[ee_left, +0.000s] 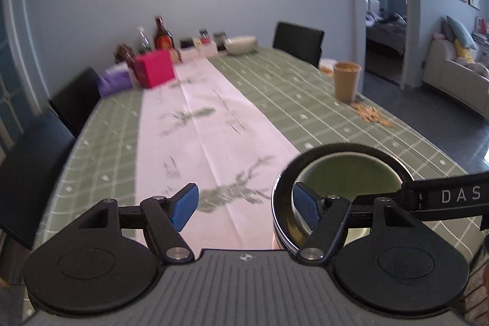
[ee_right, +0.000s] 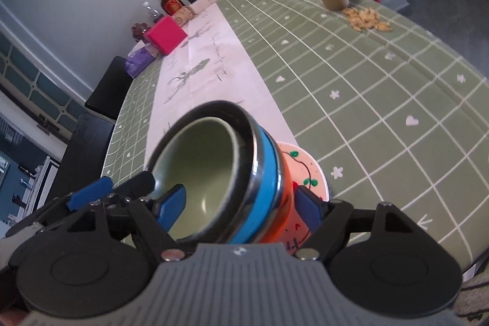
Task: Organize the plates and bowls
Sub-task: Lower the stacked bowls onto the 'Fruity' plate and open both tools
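A green bowl (ee_right: 198, 161) is nested in a steel bowl with a black rim and blue band (ee_right: 264, 173). Both rest on a pink painted plate (ee_right: 308, 170) at the near end of the table (ee_right: 366, 75). My right gripper (ee_right: 240, 208) is open and straddles the stack's near wall. One pad (ee_right: 172, 206) is inside the green bowl; the other (ee_right: 308, 210) is outside by the plate. My left gripper (ee_left: 246, 208) is open over the white runner, holding nothing. Its right pad (ee_left: 307, 206) overlaps the rim of the bowl stack (ee_left: 345, 170). A left pad (ee_right: 88, 194) shows beside the stack.
A tan cup (ee_left: 347, 78) and scattered nut shells (ee_left: 371, 115) sit near the right edge. At the far end are a pink box (ee_left: 154, 67), bottles (ee_left: 162, 35), small jars and a white bowl (ee_left: 241, 44). Black chairs (ee_left: 298, 43) surround the table.
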`<move>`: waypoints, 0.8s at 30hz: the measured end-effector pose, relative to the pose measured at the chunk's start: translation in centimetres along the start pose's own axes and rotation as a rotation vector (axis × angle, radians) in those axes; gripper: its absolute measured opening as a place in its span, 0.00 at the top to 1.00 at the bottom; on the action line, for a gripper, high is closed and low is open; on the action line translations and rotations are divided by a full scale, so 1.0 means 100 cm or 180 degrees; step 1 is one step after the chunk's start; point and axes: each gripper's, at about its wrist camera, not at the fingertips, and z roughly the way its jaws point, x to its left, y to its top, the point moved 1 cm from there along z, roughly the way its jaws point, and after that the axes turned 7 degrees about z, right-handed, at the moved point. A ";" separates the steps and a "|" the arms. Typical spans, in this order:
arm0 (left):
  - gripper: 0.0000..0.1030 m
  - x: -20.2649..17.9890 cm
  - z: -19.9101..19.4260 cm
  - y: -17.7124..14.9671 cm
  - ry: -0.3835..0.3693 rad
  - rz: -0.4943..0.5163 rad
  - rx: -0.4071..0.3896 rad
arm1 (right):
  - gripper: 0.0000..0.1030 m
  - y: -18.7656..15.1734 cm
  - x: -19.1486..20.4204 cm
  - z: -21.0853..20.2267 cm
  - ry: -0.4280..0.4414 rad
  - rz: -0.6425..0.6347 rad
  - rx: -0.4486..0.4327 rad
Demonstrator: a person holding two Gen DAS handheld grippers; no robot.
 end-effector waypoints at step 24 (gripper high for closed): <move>0.02 -0.022 -0.066 -0.032 0.0797 -0.0947 0.0134 | 0.22 -0.039 -0.028 -0.063 -0.0141 -0.0707 -0.0376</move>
